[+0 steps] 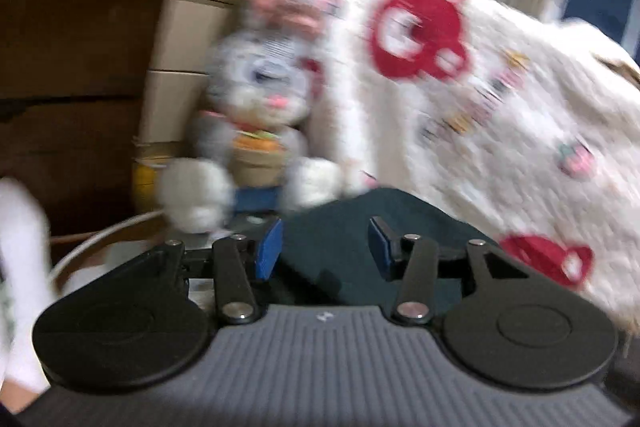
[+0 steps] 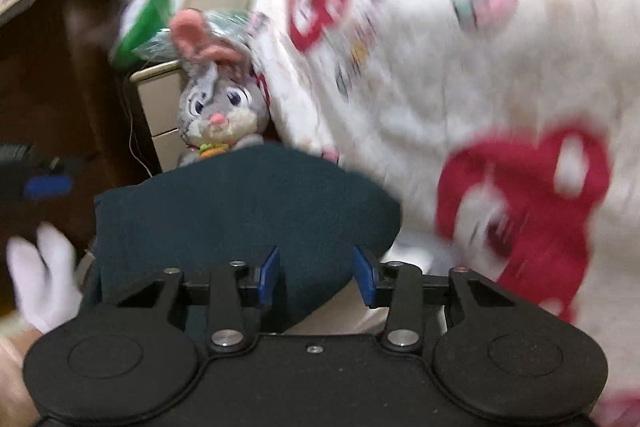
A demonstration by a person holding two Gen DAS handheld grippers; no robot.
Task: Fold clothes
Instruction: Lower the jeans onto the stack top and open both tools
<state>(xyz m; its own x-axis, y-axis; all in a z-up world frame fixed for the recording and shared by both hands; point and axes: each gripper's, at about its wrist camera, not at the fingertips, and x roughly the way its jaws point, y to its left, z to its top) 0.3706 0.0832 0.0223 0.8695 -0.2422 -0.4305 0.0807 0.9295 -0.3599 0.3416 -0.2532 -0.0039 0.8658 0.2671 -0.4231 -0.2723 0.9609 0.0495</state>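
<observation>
garment [image 2: 240, 203]: plain dark teal
blanket [image 1: 500, 99]: cream white, fluffy, with big red motifs and small pink, yellow and dark patches
rabbit [image 1: 260, 95]: grey plush, pink ears and nose, white feet, orange and green at the neck
left gripper [image 1: 324, 251]: black, blue pads, grey ribbed body
right gripper [image 2: 316, 277]: black, blue pads
drawers [image 1: 180, 67]: beige
glove [image 2: 44, 279]: white

Both the left gripper [image 1: 324, 249] and the right gripper [image 2: 316, 277] hold their blue-padded jaws spread apart, gripping nothing.
</observation>
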